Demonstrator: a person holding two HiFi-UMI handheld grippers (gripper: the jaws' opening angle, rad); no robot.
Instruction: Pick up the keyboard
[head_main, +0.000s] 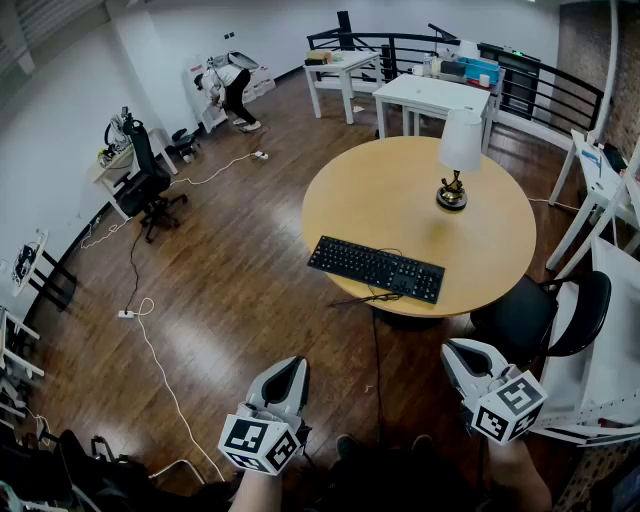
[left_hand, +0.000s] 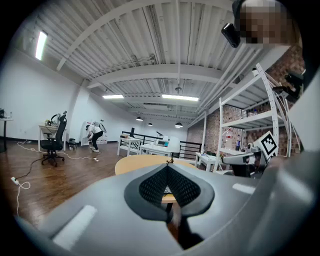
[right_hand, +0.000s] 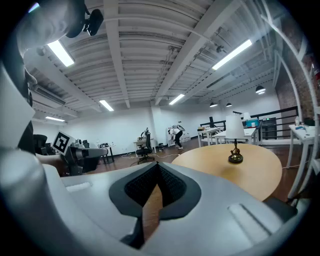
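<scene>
Wooden flooring stretches ahead of you, and a round table (head_main: 400, 200) stands beyond both tongs; the keyboard (head_main: 376, 269) lies flat near the table's closest edge, ahead of the tongs and roughly between the lines they point along, well apart from either. Your left tongs (head_main: 292, 364) are clenched with nothing in them; your right tongs (head_main: 456, 350) are clenched too, and equally empty; both hang low over the floor, short of the table. A lamp (head_main: 456, 160) stands farther off than the keyboard, ahead of the right tongs, well clear of it; a thin cord (head_main: 365, 297) runs from the keyboard over the near rim, towards you.

Expect the keyboard to be light, stiff and flat, likely plastic; it should lift in one piece without sagging, though the keys will give if you pinch them; on that smooth top it may slide away rather than let a jaw get under it. The short ends look like the best hold, left tongs on the end nearer them, right tongs on the other, pinching the rim rather than the keys; both must be released wide first. Mind the cord; it may drag or snag as the keyboard rises.
</scene>
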